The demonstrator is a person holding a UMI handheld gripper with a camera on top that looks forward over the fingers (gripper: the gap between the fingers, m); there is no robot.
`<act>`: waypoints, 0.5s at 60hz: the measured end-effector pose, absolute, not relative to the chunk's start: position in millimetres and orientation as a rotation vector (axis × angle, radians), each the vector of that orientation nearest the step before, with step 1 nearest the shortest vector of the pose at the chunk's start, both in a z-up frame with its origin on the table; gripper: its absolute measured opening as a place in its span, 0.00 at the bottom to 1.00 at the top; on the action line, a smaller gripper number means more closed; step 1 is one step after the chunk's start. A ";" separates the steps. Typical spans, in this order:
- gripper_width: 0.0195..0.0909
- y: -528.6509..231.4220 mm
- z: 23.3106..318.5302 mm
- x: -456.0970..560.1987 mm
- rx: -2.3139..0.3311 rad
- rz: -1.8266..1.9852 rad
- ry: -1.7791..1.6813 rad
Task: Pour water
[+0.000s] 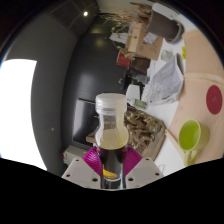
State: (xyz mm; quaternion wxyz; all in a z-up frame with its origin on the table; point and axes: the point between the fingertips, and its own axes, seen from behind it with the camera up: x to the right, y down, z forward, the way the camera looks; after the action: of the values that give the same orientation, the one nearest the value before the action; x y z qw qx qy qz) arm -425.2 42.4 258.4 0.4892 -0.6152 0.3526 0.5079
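Observation:
A clear bottle (111, 128) with a white cap and yellowish liquid stands upright between my fingers. Its dark lower body sits between the magenta pads (94, 158), and both press against its sides. My gripper (111, 163) is shut on the bottle. A lime green cup (189, 134) stands on the white table to the right, beyond the fingers. The bottle hides what lies directly ahead of it.
A brown crumpled heap (146, 127) lies just right of the bottle. A red round thing (213, 98) sits on the white table (170, 148) further right. A dark cabinet (80, 70) rises behind, with cluttered boxes and papers (150, 45) at the back right.

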 end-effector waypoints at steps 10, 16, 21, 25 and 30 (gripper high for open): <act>0.06 26.1 310.7 -358.8 -1.548 0.765 0.457; 0.06 32.2 307.0 -314.4 -1.588 0.469 0.290; 0.06 28.9 281.6 -271.5 -1.645 0.229 0.180; 0.06 29.2 249.4 -246.3 -1.714 0.087 0.126; 0.06 27.0 198.4 -221.9 -1.795 -0.011 0.090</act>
State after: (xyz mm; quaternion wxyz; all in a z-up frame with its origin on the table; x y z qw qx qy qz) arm -221.9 27.0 198.4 0.6225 -0.7816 0.0393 -0.0050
